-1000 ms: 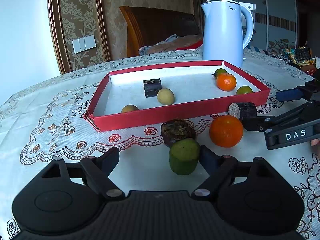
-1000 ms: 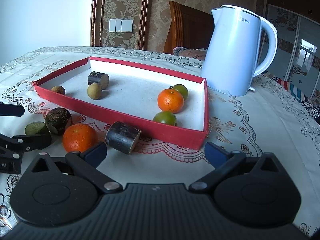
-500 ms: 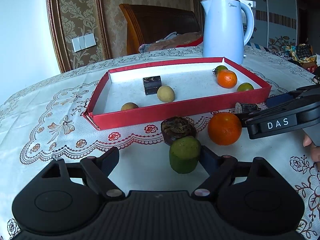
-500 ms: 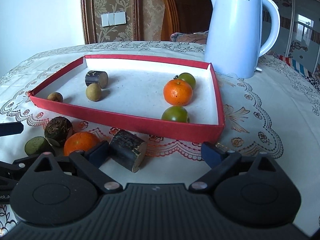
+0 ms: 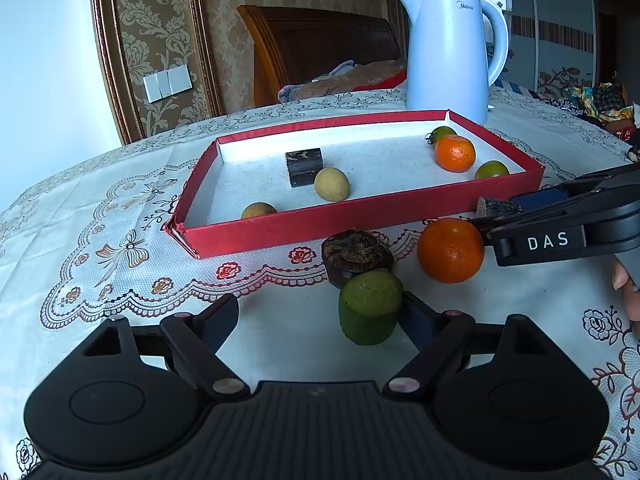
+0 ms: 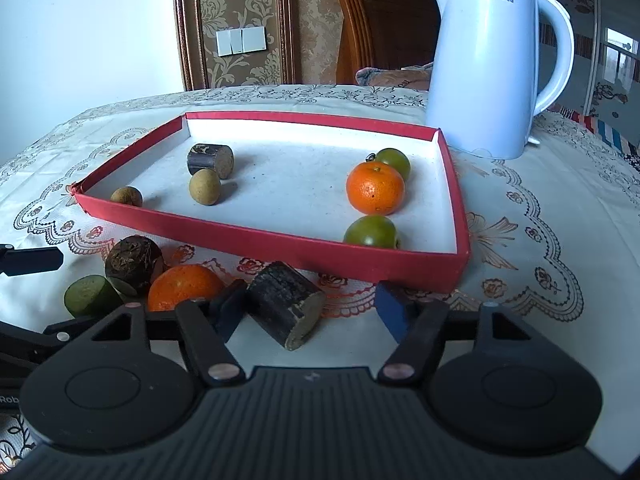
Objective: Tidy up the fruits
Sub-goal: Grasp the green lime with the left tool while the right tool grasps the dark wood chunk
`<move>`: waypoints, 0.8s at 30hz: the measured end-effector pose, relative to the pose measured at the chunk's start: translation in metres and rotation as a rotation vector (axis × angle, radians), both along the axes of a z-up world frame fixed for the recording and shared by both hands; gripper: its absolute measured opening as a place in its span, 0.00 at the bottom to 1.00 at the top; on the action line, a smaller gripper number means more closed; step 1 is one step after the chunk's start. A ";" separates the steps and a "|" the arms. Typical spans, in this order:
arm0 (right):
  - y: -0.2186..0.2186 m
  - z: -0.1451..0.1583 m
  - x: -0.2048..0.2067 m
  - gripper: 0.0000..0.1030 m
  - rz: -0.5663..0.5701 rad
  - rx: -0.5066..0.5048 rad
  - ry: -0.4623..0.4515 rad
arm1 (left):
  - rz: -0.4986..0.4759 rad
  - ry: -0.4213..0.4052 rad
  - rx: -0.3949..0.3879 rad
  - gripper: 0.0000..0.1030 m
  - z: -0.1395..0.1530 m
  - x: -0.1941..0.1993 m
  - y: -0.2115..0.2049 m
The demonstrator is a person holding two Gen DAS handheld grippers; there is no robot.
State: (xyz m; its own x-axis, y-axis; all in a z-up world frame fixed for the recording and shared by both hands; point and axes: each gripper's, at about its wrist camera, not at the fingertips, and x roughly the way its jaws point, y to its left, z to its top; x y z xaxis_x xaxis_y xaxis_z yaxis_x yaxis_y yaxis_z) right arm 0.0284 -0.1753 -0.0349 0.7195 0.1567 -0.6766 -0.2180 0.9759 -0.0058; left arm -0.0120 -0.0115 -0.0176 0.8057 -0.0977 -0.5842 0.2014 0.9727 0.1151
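Observation:
A red tray (image 5: pixel 360 220) holds a mandarin (image 5: pixel 455 153), two green fruits, two longans and a dark cane piece (image 5: pixel 304 166). In front of it on the cloth lie a second mandarin (image 5: pixel 450 250), a brown water chestnut (image 5: pixel 356 254), a green cut piece (image 5: pixel 370 306) and a dark cane cylinder (image 6: pixel 286 310). My left gripper (image 5: pixel 316 320) is open, and the green piece stands just inside its right finger. My right gripper (image 6: pixel 310 310) straddles the cane cylinder with its jaws closing. Its left pad (image 6: pixel 230 308) touches the cylinder; the right pad (image 6: pixel 390 314) stands apart from it.
A pale blue kettle (image 5: pixel 448 52) stands behind the tray's far right corner. A wooden chair (image 5: pixel 320 48) with clothes on it is beyond the table. The lace tablecloth (image 5: pixel 100 248) spreads left of the tray. A person's fingertips (image 5: pixel 624 284) show at the right edge.
My right gripper has come in over the cane cylinder, which now lies between its fingers, and those fingers have narrowed. The left gripper and the green piece have stayed put.

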 end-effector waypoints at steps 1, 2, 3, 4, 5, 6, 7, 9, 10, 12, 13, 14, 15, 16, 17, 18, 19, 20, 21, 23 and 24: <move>0.000 0.000 0.000 0.57 0.005 0.002 -0.001 | -0.002 -0.003 0.001 0.83 0.000 0.000 0.000; 0.001 0.000 -0.001 0.55 0.007 -0.001 -0.005 | -0.003 -0.004 0.002 0.83 0.000 -0.001 0.000; 0.002 0.000 -0.001 0.52 0.007 -0.008 -0.007 | -0.003 -0.006 0.002 0.82 0.000 -0.001 0.000; 0.003 0.000 -0.001 0.48 0.014 -0.008 -0.008 | -0.007 -0.008 0.001 0.81 0.000 -0.001 0.000; 0.003 0.001 -0.002 0.44 0.021 -0.007 -0.011 | -0.011 -0.011 0.001 0.79 0.000 -0.001 -0.001; 0.003 0.001 -0.003 0.38 0.029 -0.005 -0.013 | -0.016 -0.013 0.001 0.77 0.001 -0.002 -0.001; 0.003 0.001 -0.003 0.39 0.029 -0.006 -0.014 | -0.023 -0.014 0.001 0.75 0.001 -0.002 -0.002; 0.003 0.001 -0.003 0.39 0.029 -0.004 -0.015 | -0.043 -0.015 0.000 0.67 0.001 -0.003 -0.003; 0.003 0.001 -0.003 0.39 0.029 -0.004 -0.015 | -0.050 -0.017 0.003 0.65 0.001 -0.003 -0.004; 0.003 0.001 -0.003 0.39 0.029 0.001 -0.016 | -0.060 -0.019 0.006 0.60 0.000 -0.004 -0.005; 0.003 0.001 -0.003 0.39 0.028 0.002 -0.016 | -0.064 -0.019 0.004 0.59 0.000 -0.004 -0.005; 0.002 0.001 -0.003 0.39 0.028 0.002 -0.016 | -0.065 -0.020 0.003 0.58 0.000 -0.004 -0.005; 0.002 0.001 -0.003 0.39 0.028 0.003 -0.016 | -0.064 -0.022 0.003 0.58 0.000 -0.004 -0.005; 0.002 0.001 -0.003 0.38 0.028 0.005 -0.017 | -0.066 -0.024 0.002 0.57 0.000 -0.004 -0.005; 0.002 0.001 -0.003 0.38 0.027 0.006 -0.017 | -0.072 -0.028 0.001 0.53 0.001 -0.005 -0.006; 0.002 0.001 -0.003 0.38 0.027 0.006 -0.017 | -0.082 -0.032 -0.001 0.47 0.001 -0.006 -0.007; 0.002 0.001 -0.003 0.39 0.027 0.006 -0.017 | -0.091 -0.033 0.003 0.44 0.001 -0.006 -0.008; 0.002 0.001 -0.003 0.39 0.027 0.006 -0.016 | -0.095 -0.031 0.009 0.43 0.000 -0.006 -0.009; 0.002 0.001 -0.003 0.39 0.027 0.006 -0.017 | -0.096 -0.025 0.011 0.43 0.000 -0.005 -0.010; 0.002 0.001 -0.003 0.38 0.027 0.007 -0.017 | -0.095 -0.021 0.002 0.43 0.000 -0.004 -0.009; 0.001 0.001 -0.004 0.38 0.027 0.006 -0.017 | -0.095 -0.019 -0.002 0.43 0.000 -0.004 -0.009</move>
